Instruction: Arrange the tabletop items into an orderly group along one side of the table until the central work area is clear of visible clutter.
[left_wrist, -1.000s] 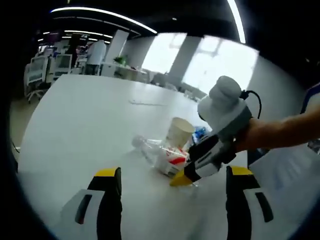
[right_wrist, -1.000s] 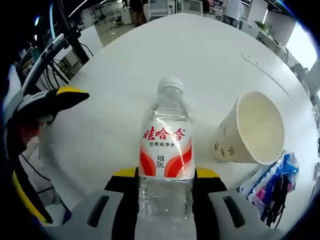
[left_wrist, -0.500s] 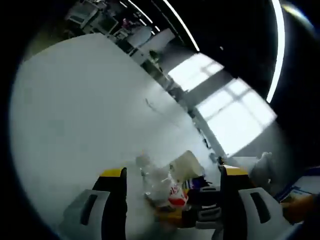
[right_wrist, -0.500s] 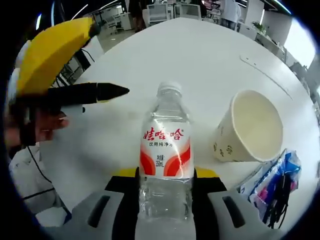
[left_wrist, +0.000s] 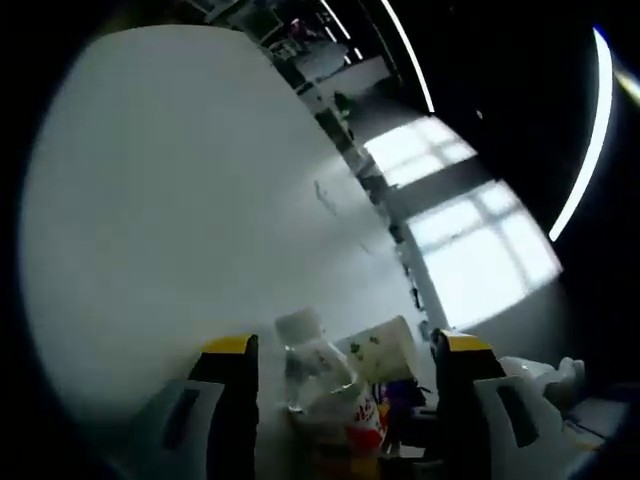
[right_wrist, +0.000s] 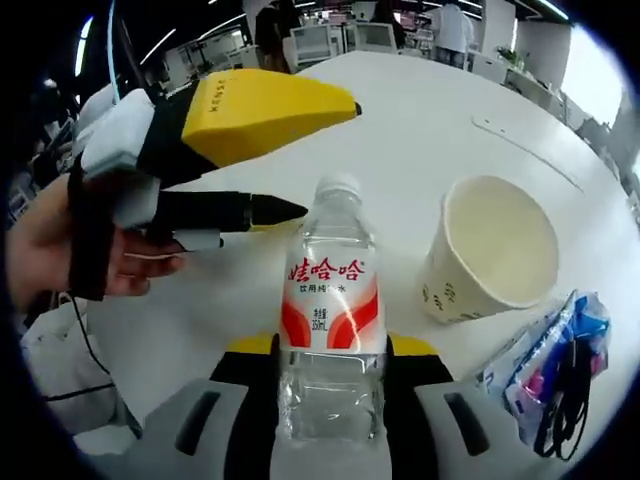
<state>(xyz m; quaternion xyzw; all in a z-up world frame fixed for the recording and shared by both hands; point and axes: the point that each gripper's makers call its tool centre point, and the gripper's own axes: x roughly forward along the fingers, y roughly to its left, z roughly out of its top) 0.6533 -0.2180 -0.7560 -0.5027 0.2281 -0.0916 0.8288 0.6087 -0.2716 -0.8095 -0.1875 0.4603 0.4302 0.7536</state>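
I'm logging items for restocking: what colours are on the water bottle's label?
The water bottle has a white label with red arcs and red lettering, clearest in the right gripper view.

My work surface is a broad white table (right_wrist: 440, 130); a clear water bottle (right_wrist: 330, 330) with a red and white label lies on it; just beside that a paper cup (right_wrist: 490, 260) rests tipped on its side, mouth toward me; a clear packet (right_wrist: 550, 370) of coloured items lies near the cup; a thin line (right_wrist: 525, 150) marks the far tabletop.
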